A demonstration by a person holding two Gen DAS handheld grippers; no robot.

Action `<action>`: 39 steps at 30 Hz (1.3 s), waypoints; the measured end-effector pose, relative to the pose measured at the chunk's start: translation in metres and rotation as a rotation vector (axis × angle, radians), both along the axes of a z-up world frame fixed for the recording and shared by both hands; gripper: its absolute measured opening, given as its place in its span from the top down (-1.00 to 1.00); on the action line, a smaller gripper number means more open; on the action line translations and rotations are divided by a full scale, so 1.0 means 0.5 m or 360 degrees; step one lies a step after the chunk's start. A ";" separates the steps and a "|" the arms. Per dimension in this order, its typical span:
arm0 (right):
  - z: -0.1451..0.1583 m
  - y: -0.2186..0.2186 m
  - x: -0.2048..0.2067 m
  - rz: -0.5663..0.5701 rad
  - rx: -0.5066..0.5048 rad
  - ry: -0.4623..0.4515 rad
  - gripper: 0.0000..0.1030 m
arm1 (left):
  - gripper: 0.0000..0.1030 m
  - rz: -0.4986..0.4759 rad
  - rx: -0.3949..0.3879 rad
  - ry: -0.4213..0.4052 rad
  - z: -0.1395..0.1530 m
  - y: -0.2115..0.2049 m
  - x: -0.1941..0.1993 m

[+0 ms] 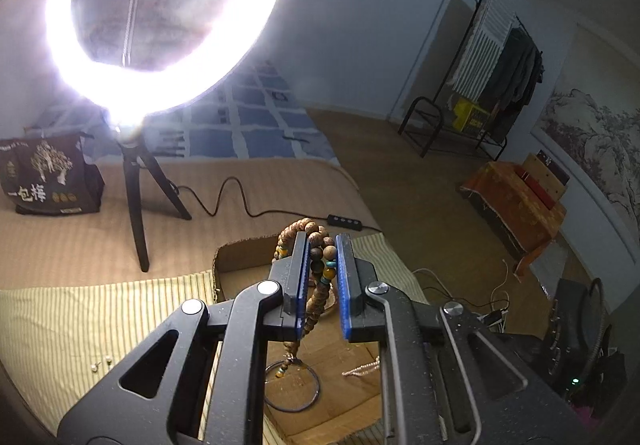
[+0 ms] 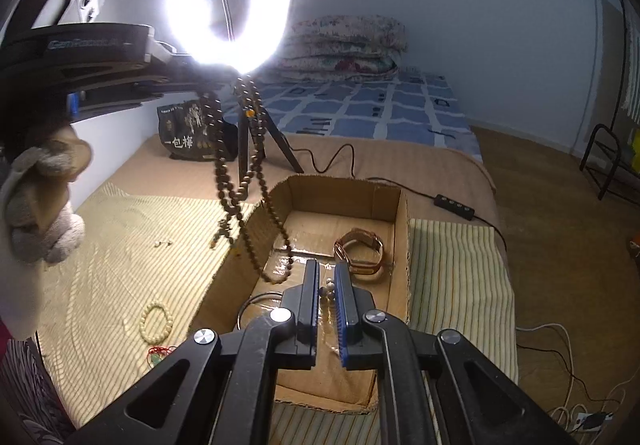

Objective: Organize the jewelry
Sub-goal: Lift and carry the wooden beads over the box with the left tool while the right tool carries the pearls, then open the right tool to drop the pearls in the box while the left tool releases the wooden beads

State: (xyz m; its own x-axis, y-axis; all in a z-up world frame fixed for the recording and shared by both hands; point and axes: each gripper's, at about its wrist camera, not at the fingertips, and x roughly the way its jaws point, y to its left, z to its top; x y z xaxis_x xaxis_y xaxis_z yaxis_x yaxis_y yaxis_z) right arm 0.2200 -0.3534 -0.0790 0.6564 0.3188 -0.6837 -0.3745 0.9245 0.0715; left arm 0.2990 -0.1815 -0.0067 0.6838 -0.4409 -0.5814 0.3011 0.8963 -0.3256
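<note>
My left gripper is shut on a long necklace of brown wooden beads with a few amber and turquoise beads. In the right wrist view this necklace hangs in loops over the left wall of an open cardboard box. Lower over the box, my right gripper is shut on a short string of small pale beads. On the box floor lie a brown strap bracelet, a dark thin hoop and a pinkish chain.
A striped cloth carries a pale bead bracelet, a red cord with a green pendant and small earrings. A ring light on a tripod, a dark bag and a cable with a switch stand behind the box. A gloved hand is at the left.
</note>
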 end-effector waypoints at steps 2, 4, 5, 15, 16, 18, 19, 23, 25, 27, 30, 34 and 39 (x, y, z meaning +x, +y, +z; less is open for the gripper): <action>-0.013 -0.003 0.005 -0.0005 0.0007 0.0019 0.91 | 0.79 -0.0001 0.0006 0.0036 -0.015 -0.005 0.011; -0.025 -0.004 0.010 -0.0011 0.0014 0.0038 0.91 | 0.79 0.0001 0.0023 0.0072 -0.041 -0.009 0.023; -0.031 -0.005 0.012 -0.0014 0.0015 0.0049 0.91 | 0.79 0.0001 0.0027 0.0084 -0.049 -0.011 0.027; -0.085 -0.009 0.034 -0.0054 0.0039 0.0165 0.91 | 0.79 0.0002 0.0120 0.0180 -0.129 -0.021 0.043; -0.091 -0.010 0.036 -0.0063 0.0046 0.0180 0.90 | 0.79 -0.0003 0.0139 0.0183 -0.136 -0.023 0.041; -0.101 -0.011 0.039 -0.0077 0.0056 0.0209 0.90 | 0.79 -0.0006 0.0177 0.0183 -0.146 -0.027 0.038; -0.106 -0.011 0.041 -0.0084 0.0054 0.0221 0.90 | 0.79 -0.0008 0.0192 0.0185 -0.151 -0.030 0.036; -0.120 -0.008 0.041 -0.0096 0.0047 0.0248 0.90 | 0.79 -0.0014 0.0232 0.0193 -0.164 -0.037 0.029; -0.124 -0.007 0.041 -0.0103 0.0049 0.0255 0.90 | 0.79 -0.0018 0.0253 0.0194 -0.170 -0.039 0.025; -0.125 -0.006 0.039 -0.0105 0.0049 0.0260 0.89 | 0.79 -0.0022 0.0265 0.0194 -0.172 -0.041 0.022; -0.126 -0.004 0.036 -0.0112 0.0040 0.0262 0.87 | 0.79 -0.0026 0.0274 0.0191 -0.172 -0.040 0.018; -0.121 -0.003 0.032 -0.0128 0.0025 0.0238 0.48 | 0.79 -0.0019 0.0286 0.0176 -0.169 -0.038 0.017; -0.111 0.006 0.023 -0.0149 -0.0019 0.0219 -0.07 | 0.22 -0.0021 0.0279 0.0174 -0.163 -0.027 0.006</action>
